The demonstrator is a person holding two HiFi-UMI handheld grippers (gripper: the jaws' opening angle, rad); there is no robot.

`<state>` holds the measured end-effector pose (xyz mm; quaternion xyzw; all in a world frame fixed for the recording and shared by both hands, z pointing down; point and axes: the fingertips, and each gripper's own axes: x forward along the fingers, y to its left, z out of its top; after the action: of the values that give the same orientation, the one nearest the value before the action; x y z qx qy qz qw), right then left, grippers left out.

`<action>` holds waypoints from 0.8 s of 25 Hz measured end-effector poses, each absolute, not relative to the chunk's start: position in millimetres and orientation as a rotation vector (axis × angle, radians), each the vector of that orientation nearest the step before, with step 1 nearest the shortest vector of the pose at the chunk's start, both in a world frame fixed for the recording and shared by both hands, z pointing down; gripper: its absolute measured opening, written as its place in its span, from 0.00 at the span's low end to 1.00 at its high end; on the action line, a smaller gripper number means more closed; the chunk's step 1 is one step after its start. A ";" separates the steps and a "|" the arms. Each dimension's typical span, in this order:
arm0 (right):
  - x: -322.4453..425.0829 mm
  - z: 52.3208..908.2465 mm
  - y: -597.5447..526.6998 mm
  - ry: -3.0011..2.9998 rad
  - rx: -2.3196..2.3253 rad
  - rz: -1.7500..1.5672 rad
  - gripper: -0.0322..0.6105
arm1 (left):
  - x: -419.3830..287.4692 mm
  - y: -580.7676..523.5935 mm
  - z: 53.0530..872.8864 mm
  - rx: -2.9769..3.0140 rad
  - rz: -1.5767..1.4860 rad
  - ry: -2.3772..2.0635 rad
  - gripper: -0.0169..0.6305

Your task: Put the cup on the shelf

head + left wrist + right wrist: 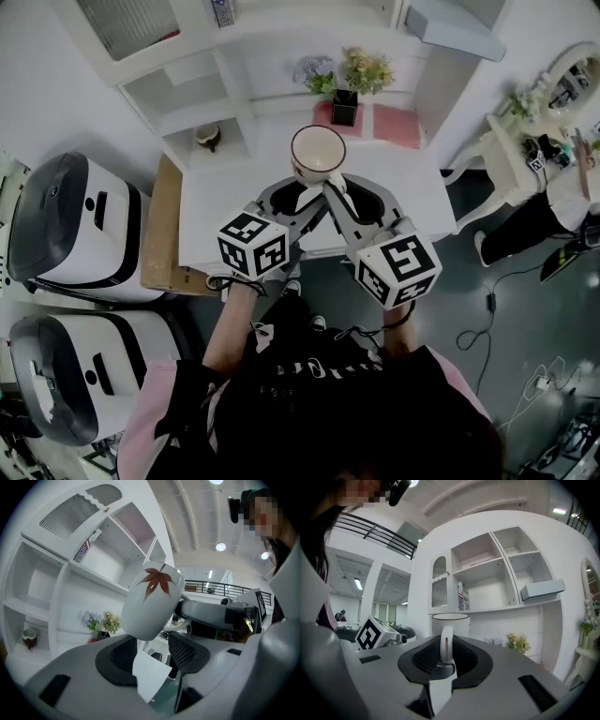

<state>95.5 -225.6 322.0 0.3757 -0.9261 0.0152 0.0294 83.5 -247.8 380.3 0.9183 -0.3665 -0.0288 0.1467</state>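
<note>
A white cup with a red leaf print hangs in the air over the white table, in front of the white shelf unit. My right gripper is shut on the cup's handle, which stands pinched between its black pads; the cup's rim shows just beyond. My left gripper sits right beside it, under the cup. In the left gripper view its jaws stand open, and the cup hovers just ahead of them, apart from the pads.
The shelf holds a small brown bowl in a low left compartment. A flower pot and a pink mat stand at the table's back. Two white machines and a wooden board are on the left; a person is on the right.
</note>
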 end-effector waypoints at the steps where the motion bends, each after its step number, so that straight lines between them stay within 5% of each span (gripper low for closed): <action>1: 93.9 320.2 -230.9 -2.853 1.162 0.038 0.18 | 82.3 -253.3 378.4 2.646 -0.089 -1.051 0.37; 20: 57.6 253.6 -358.8 -2.844 1.229 -0.099 0.18 | 48.2 -385.1 310.0 2.733 -0.132 -0.950 0.36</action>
<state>57.6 -358.8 253.6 0.3962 -0.9174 -0.0320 0.0208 48.2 -385.1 310.0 0.9366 -0.3254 -0.0451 0.1221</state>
